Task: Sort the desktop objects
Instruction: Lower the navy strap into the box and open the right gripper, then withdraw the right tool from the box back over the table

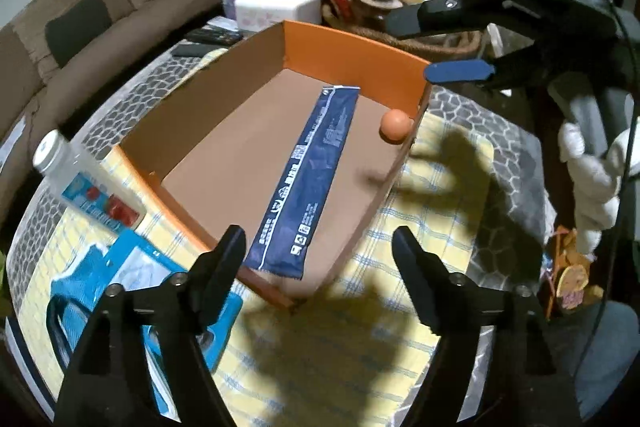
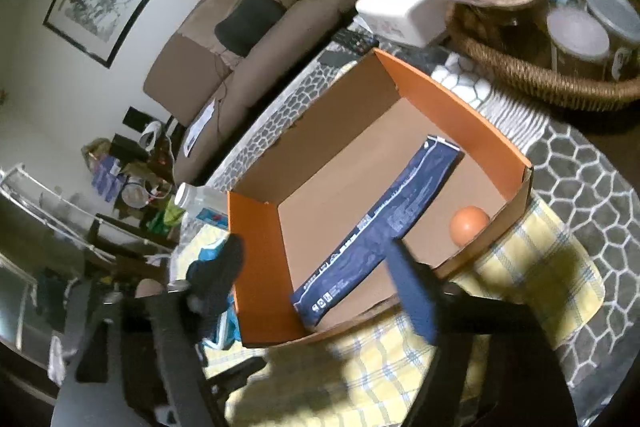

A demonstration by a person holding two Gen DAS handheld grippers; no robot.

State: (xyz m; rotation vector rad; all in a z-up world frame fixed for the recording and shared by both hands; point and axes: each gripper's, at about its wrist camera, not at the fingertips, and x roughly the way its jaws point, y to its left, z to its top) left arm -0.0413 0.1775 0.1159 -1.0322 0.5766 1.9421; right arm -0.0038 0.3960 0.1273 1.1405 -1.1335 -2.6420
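An orange cardboard box (image 1: 352,47) stands open on the table; it also shows in the right wrist view (image 2: 256,267). Inside lie a long dark blue packet (image 1: 308,179) (image 2: 384,223) and a small orange ball (image 1: 395,127) (image 2: 469,225) in the corner. My left gripper (image 1: 318,247) is open and empty above the box's near end. My right gripper (image 2: 316,259) is open and empty above the box; in the left wrist view it (image 1: 424,43) hangs over the box's far right corner. A clear bottle with a white cap (image 1: 80,179) and a blue package (image 1: 132,287) lie left of the box.
A yellow checked cloth (image 1: 440,195) on a grey stone-pattern mat (image 1: 500,131) covers the table. A white tissue box (image 1: 276,7), a wicker basket (image 2: 540,71) of snacks and jars, and remotes (image 1: 212,37) stand behind the box. A brown sofa (image 1: 100,11) is beyond.
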